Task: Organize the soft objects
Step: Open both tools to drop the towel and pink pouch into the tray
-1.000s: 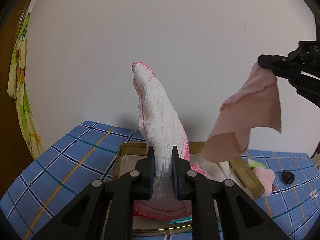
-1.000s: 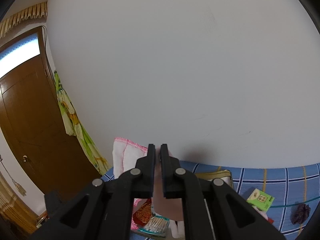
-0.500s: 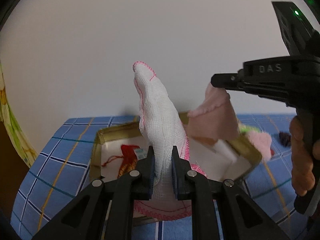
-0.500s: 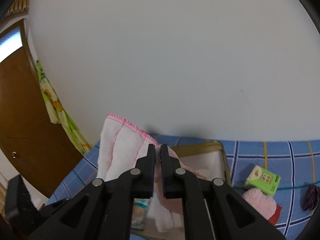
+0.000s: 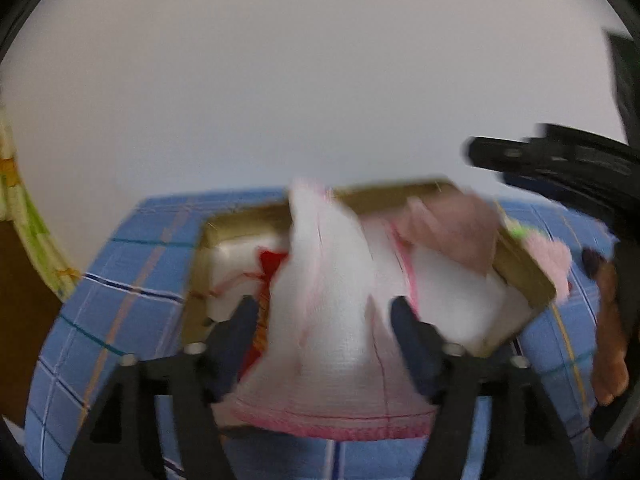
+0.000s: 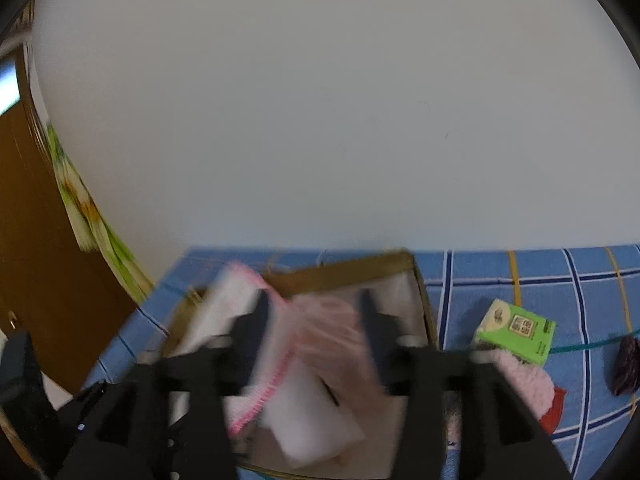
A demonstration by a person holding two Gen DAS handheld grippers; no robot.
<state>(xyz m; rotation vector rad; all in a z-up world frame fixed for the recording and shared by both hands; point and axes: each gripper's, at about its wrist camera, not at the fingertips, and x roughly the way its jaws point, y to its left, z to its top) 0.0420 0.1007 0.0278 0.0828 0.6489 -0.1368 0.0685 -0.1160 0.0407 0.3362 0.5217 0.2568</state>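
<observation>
White gauze cloth (image 5: 328,320) w/ pink hem slumps between the spread fingers of the left tool (image 5: 320,312), over the gold box (image 5: 240,220) — prob. let go to drop in. Right tool (image 6: 312,320) also spread, pink cloth (image 6: 332,340) falling into same box on the blue-check worktop (image 6: 520,272).

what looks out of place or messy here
The white pink-edged cloth is not fully in the gold tin: its hem drapes over the near rim, between the open left gripper. A peach cloth lies crumpled at the tin's right side.
</observation>
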